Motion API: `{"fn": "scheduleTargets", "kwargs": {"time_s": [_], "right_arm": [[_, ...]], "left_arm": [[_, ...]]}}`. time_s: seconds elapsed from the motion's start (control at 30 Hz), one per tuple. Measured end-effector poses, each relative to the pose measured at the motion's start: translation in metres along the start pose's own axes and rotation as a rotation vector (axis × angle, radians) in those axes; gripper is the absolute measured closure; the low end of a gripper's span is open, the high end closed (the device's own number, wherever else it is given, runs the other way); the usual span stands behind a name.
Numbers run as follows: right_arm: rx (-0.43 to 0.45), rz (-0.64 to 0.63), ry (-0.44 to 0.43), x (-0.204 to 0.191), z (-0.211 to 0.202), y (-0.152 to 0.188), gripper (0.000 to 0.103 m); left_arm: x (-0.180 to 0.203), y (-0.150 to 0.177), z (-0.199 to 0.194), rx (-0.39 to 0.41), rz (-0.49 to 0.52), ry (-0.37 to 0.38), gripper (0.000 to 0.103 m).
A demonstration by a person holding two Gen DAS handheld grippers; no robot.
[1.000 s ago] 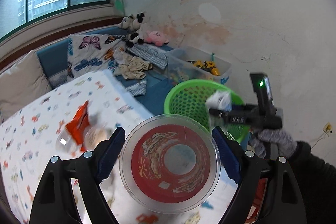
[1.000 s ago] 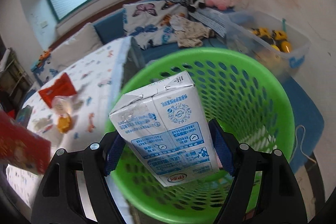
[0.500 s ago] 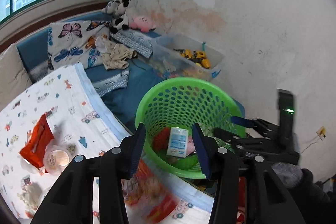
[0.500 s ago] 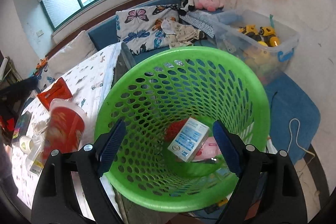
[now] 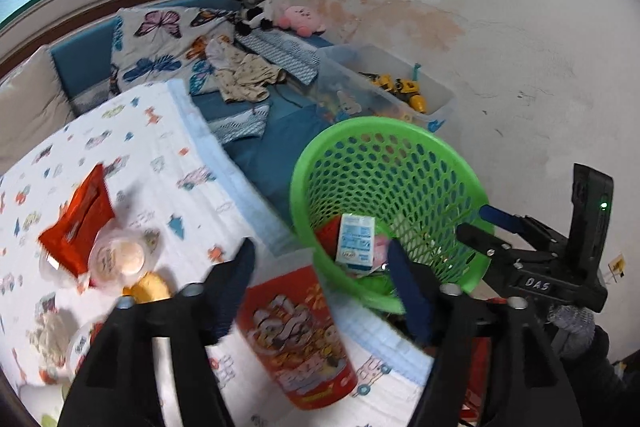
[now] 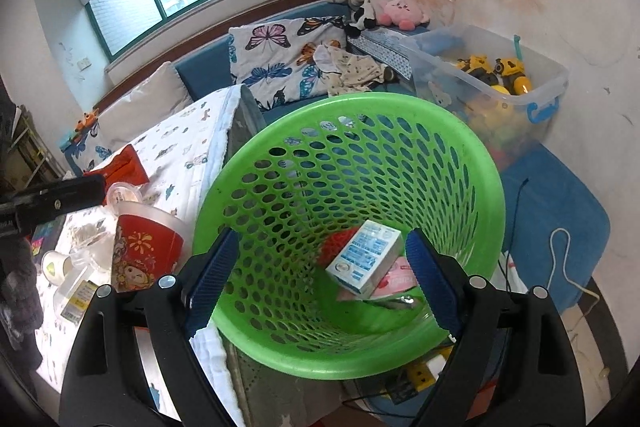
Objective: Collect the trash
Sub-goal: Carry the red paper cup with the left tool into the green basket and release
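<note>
Right gripper [image 6: 320,271]: blue-padded fingers spread wide, nothing between the pads, held above the mouth of the round green perforated plastic basket [image 6: 460,155]. Inside the basket, at the bottom: a white-and-blue rectangular milk carton [image 6: 364,259] lying tilted, resting on a pink wrapper [image 6: 396,281], beside a red piece of packaging [image 6: 338,243].

Left gripper [image 5: 320,279]: jaws opening, pads not pressing on anything. Between and just below the fingers, a red printed paper cup with a clear rim [image 5: 296,335], standing tilted on the white patterned quilt [image 5: 160,155] near the quilt's edge. Whether the cup touches either pad: cannot tell, owing to blur.

Further out on the quilt, left of the cup: a clear plastic lidded tub [image 5: 116,259], an orange-red foil snack packet [image 5: 80,219], a yellow crumpled scrap [image 5: 148,287], and more small litter toward the lower left, too blurred to identify.

Quilt edge running just beside the basket's left wall, basket rim at roughly quilt height. Behind the basket, against the stained white wall, a clear rectangular plastic storage bin [image 6: 552,67] holding yellow toy vehicles [image 6: 496,71]. Blue floor mat [image 6: 560,211] to the basket's right, with a white cord lying on it. Open space above the basket mouth between the two grippers.
</note>
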State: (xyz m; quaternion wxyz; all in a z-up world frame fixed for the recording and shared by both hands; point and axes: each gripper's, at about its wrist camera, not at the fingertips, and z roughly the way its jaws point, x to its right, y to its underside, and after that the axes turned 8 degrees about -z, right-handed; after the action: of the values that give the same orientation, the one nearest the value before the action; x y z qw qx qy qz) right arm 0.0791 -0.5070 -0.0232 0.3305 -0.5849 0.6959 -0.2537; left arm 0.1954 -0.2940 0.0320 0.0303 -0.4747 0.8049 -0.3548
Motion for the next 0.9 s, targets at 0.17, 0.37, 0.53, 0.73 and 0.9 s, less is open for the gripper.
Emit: {"fn": "scheduleTargets", "kwargs": {"time_s": [0.17,0.37,0.53,0.73,0.9], "right_arm": [[0.011,-0.008,-0.016,-0.008,-0.007,0.001,0.016],[0.036,-0.007,-0.034,-0.015,-0.018,0.005,0.014],[0.045,-0.007,-0.036,-0.016,-0.025,0.010,0.014],[0.057,0.012,-0.044,-0.012,-0.032,0.017,0.014],[0.062,0.023,-0.042,-0.007,-0.036,0.020,0.014]], "left_arm": [[-0.013,0.015,0.004,-0.034,-0.058,-0.047,0.026],[-0.024,0.026,0.023,-0.081,-0.122,-0.111,0.017],[-0.026,0.030,0.041,-0.127,-0.143,-0.125,0.015],[-0.033,0.030,0.060,-0.157,-0.189,-0.151,0.023],[-0.027,0.029,0.050,-0.123,-0.169,-0.162,0.030]]}}
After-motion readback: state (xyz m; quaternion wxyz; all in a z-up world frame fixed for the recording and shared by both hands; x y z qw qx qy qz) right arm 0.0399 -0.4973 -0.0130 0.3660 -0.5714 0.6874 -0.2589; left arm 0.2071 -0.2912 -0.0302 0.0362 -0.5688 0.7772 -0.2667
